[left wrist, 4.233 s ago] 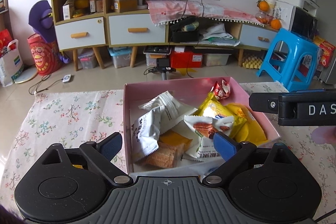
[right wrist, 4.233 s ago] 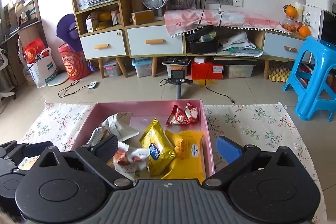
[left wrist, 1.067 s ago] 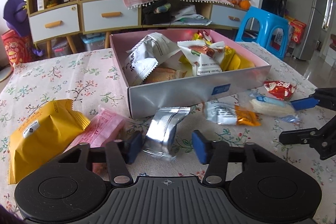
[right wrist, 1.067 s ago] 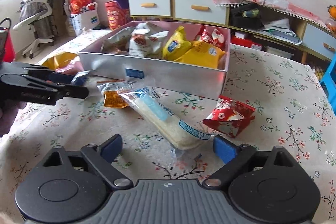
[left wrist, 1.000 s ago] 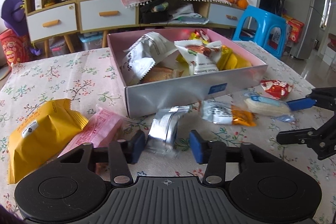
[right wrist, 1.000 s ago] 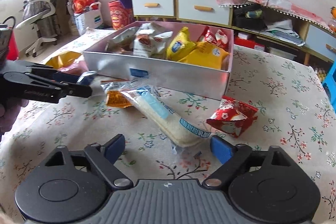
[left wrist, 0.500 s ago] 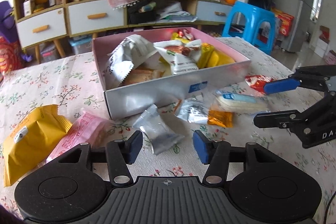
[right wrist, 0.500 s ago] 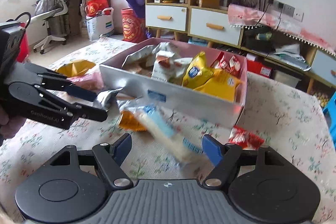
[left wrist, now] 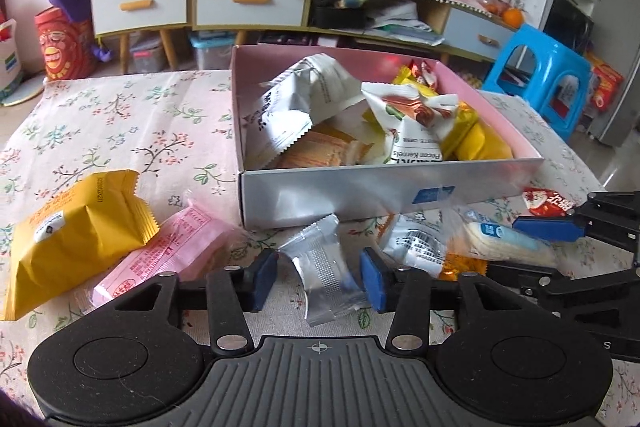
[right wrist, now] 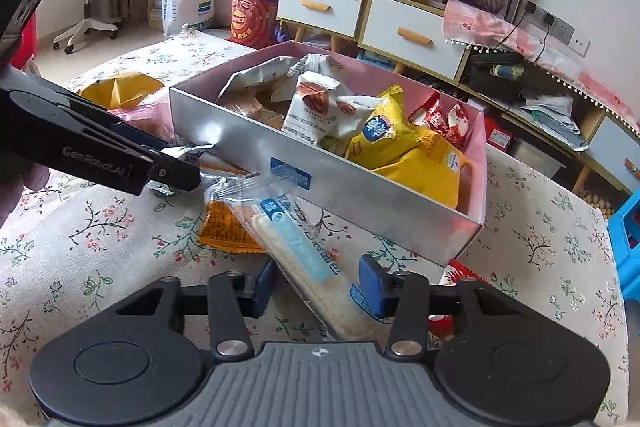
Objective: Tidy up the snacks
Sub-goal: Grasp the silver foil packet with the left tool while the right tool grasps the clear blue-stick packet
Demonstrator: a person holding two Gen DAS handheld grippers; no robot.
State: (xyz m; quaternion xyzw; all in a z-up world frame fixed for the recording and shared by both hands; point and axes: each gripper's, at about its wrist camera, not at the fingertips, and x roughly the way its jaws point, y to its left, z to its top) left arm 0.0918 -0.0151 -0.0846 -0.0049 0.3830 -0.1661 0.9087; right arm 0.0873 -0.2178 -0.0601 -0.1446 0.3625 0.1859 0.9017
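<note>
- Your left gripper (left wrist: 318,281) has just closed onto the crinkled silver foil packet (left wrist: 326,269) — the silver-walled, pink-lined cardboard box (left wrist: 360,189) stands just behind.
- Your right gripper (right wrist: 318,283) has just clamped the long clear-wrapped white snack bar (right wrist: 308,259), overlapping an orange packet (right wrist: 224,227).

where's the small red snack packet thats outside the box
In the left wrist view the small red snack packet lies on the floral tablecloth at right, beside the box near corner, behind the right gripper.

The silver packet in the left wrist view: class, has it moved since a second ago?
Yes. The silver packet, then leaning upright against the box, now lies flatter, apart from the box, between the left gripper's jaws.
</note>
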